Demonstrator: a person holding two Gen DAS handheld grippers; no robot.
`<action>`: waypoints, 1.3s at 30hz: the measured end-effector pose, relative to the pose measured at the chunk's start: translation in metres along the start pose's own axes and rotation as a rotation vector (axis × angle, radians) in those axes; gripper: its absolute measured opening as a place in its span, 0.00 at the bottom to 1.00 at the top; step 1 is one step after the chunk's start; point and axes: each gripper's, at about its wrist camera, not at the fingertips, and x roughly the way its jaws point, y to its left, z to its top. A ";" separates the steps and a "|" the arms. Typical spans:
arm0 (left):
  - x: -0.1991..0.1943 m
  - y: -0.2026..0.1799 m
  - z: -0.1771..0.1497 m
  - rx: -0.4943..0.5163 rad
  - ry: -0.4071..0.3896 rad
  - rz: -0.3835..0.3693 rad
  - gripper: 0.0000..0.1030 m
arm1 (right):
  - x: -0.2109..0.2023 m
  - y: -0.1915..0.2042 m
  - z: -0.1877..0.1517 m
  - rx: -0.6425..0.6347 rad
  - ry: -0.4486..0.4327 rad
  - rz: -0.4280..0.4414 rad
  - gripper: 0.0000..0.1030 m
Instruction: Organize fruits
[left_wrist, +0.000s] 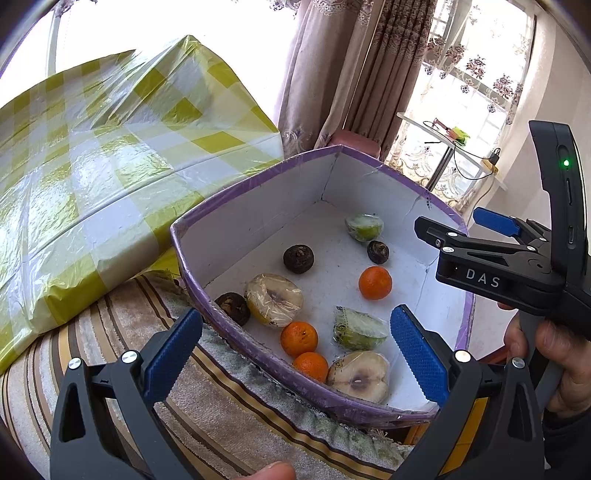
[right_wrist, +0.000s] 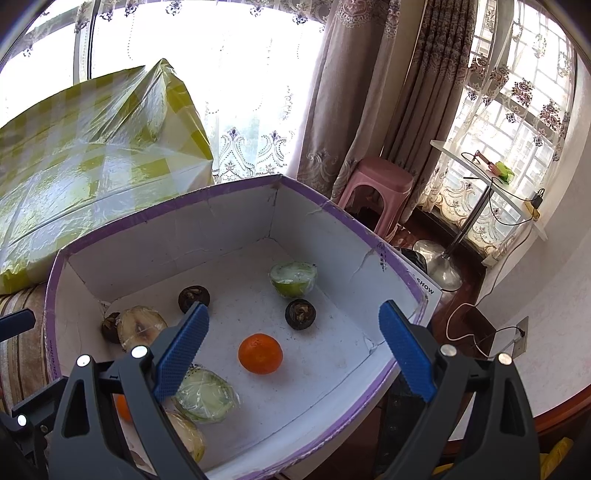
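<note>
Both my grippers — left gripper (left_wrist: 295, 350) and right gripper (right_wrist: 293, 354) — hang wide open over the fruit box (right_wrist: 236, 192), gripping nothing, touching nothing.

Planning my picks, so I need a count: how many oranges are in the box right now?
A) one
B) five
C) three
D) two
C: the left wrist view shows three oranges in the box, one alone near the middle and two side by side at the near wall.
</note>
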 end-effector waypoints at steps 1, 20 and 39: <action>0.000 -0.001 0.000 0.002 -0.001 0.001 0.96 | 0.000 0.000 0.000 0.000 0.000 0.000 0.91; 0.003 -0.017 0.011 0.040 -0.003 0.008 0.96 | 0.001 -0.004 -0.002 0.013 0.003 -0.006 0.91; -0.039 0.016 0.012 -0.062 -0.060 0.073 0.96 | -0.009 0.016 0.005 0.021 -0.018 0.035 0.98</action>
